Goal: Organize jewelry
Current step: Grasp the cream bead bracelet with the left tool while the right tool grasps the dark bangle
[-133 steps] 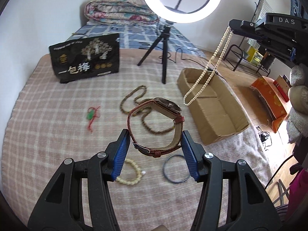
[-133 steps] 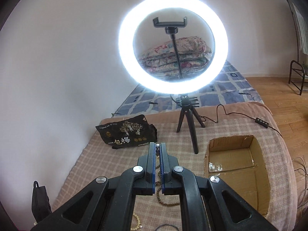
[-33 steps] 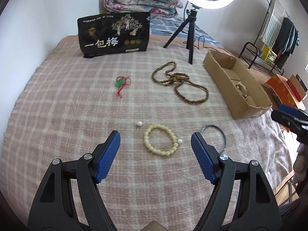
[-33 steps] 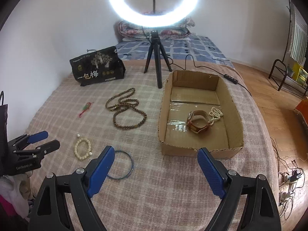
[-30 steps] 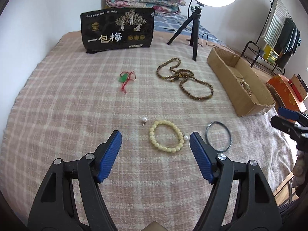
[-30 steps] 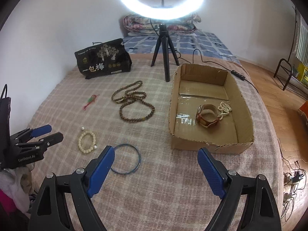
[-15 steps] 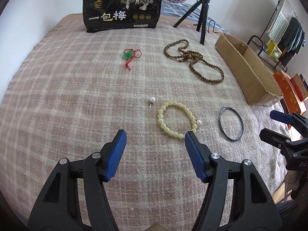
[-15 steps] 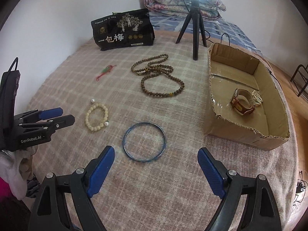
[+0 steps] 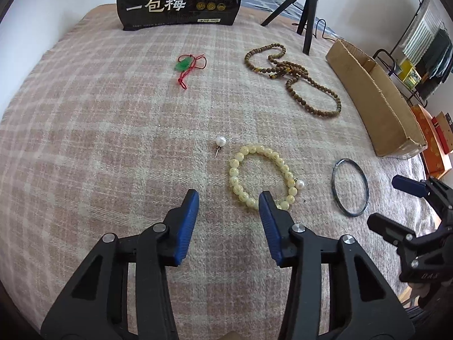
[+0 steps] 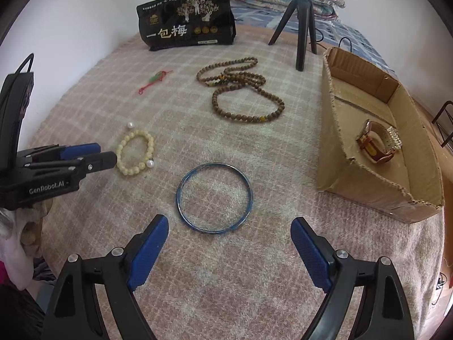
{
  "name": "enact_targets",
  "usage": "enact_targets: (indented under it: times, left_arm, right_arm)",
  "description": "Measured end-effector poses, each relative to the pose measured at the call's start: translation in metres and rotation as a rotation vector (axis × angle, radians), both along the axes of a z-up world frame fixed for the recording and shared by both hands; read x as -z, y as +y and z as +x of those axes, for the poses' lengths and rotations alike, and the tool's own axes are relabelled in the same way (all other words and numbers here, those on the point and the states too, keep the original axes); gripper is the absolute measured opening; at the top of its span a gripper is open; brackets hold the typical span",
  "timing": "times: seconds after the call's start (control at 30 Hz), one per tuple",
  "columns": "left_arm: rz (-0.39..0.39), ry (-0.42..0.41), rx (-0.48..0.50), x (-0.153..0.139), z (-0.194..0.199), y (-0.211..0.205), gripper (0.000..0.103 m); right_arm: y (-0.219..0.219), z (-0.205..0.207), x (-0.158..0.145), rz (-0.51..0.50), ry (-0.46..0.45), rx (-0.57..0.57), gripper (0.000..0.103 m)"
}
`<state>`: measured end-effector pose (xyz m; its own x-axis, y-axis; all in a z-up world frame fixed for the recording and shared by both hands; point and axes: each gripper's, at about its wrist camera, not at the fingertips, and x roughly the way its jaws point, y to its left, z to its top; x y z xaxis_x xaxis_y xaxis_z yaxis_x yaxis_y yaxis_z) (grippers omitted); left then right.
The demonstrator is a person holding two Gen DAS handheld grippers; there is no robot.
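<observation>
My left gripper (image 9: 228,199) is open and empty, low over the plaid blanket, its right finger at the near edge of a cream bead bracelet (image 9: 262,177). Two loose pearl studs (image 9: 220,141) lie beside the bracelet. My right gripper (image 10: 229,232) is open and empty, just short of a blue bangle (image 10: 214,197). A brown bead necklace (image 10: 240,93) and a green pendant on red cord (image 9: 187,65) lie farther back. The cardboard box (image 10: 337,153) at right holds a brown watch (image 10: 373,143) and a pearl necklace (image 10: 395,137).
A black printed bag (image 10: 187,21) stands at the back of the blanket. A black tripod (image 10: 303,22) stands next to the box's far end. The blanket's edge drops off to the right of the box, with orange boxes (image 9: 433,141) on the floor.
Both grippers have come down and forward toward the blanket. The left one's jaws have narrowed and reached the cream bracelet; the right one has closed in on the blue bangle.
</observation>
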<state>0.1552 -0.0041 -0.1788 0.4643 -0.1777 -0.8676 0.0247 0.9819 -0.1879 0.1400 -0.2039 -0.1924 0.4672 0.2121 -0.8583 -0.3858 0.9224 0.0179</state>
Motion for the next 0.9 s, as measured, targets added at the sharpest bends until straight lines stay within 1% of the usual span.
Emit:
enact_targets:
  times: [0.13,0.27,0.43,0.47,0.5,0.53,0.6,0.7,0.77,0.83,0.9]
  left_arm:
    - [-0.020,0.012,-0.014,0.003,0.006,0.002,0.045]
    - [-0.027,0.025,-0.028,0.005,0.012,0.001,0.038]
    - [0.020,0.020,-0.016,0.008,0.015,-0.007,0.031]
    - [0.024,0.018,-0.015,0.009,0.016,-0.007,0.028]
    - [0.029,0.016,-0.013,0.009,0.016,-0.008,0.022]
    - [0.033,0.016,-0.012,0.010,0.017,-0.008,0.021]
    - [0.037,0.013,-0.016,0.010,0.018,-0.007,0.013]
    - [0.034,0.008,-0.012,0.011,0.019,-0.008,0.009]
    - [0.036,0.002,-0.012,0.011,0.019,-0.008,0.007]
    - [0.031,-0.002,-0.015,0.011,0.019,-0.008,0.007]
    - [0.026,-0.003,-0.019,0.010,0.018,-0.007,0.005]
  right_arm:
    - [0.007,0.002,0.005,-0.004,-0.001,-0.027,0.092]
    - [0.011,0.005,0.010,-0.022,0.003,-0.037,0.093]
    - [0.016,0.013,0.017,-0.038,0.015,-0.026,0.093]
    - [0.017,0.014,0.019,-0.044,0.018,-0.028,0.093]
    - [0.019,0.015,0.020,-0.050,0.019,-0.029,0.093]
    - [0.020,0.016,0.022,-0.055,0.022,-0.031,0.093]
    - [0.023,0.017,0.025,-0.062,0.027,-0.035,0.093]
    - [0.026,0.019,0.028,-0.073,0.024,-0.037,0.097]
    - [0.027,0.021,0.029,-0.074,0.028,-0.037,0.097]
    - [0.026,0.023,0.029,-0.065,0.036,-0.034,0.096]
    - [0.024,0.025,0.028,-0.041,0.046,-0.030,0.088]
